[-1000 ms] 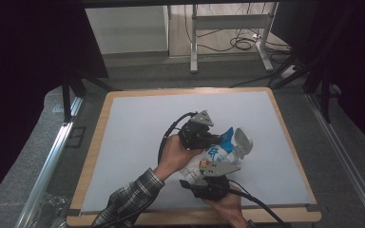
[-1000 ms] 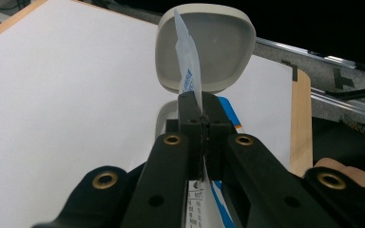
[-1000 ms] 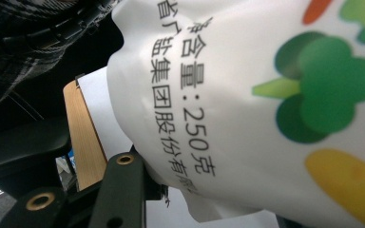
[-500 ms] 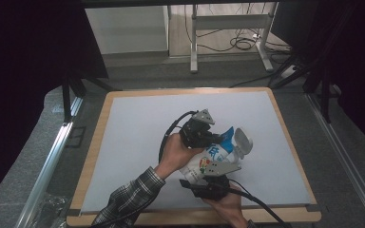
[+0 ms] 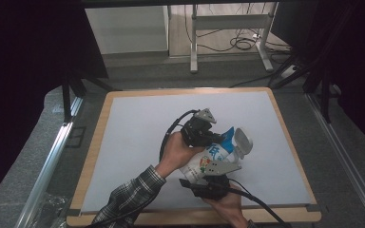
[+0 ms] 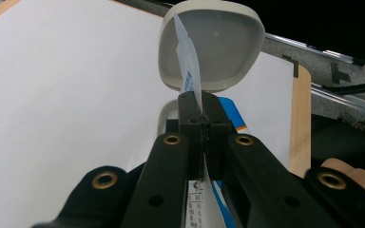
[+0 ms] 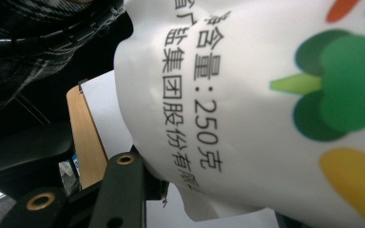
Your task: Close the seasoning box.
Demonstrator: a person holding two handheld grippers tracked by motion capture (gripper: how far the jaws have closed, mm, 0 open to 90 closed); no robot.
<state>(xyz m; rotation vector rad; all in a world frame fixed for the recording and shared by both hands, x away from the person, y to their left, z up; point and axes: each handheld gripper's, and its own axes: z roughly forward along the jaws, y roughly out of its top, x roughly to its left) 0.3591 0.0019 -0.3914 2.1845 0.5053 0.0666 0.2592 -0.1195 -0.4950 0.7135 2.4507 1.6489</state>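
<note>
L claw (image 6: 202, 111): pressed tight on top edge of white salt bag (image 5: 209, 159), held above desk (image 5: 123, 142) centre-right | R claw (image 5: 214, 183): clamps bag's lower body from near side, bag bulging betw. jaws | white bowl (image 5: 242, 141) tilted just beyond bag top, near its mouth | both hands on claws, plaid sleeve on L arm

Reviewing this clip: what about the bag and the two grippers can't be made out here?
- High view: where the right gripper meets the bag is hidden by its grey plate.
- Left gripper view: the left gripper pinches the bag's thin edge; the bag's body is behind the jaws.
- Right gripper view: the bag's print is cut off by the picture edges.
</note>
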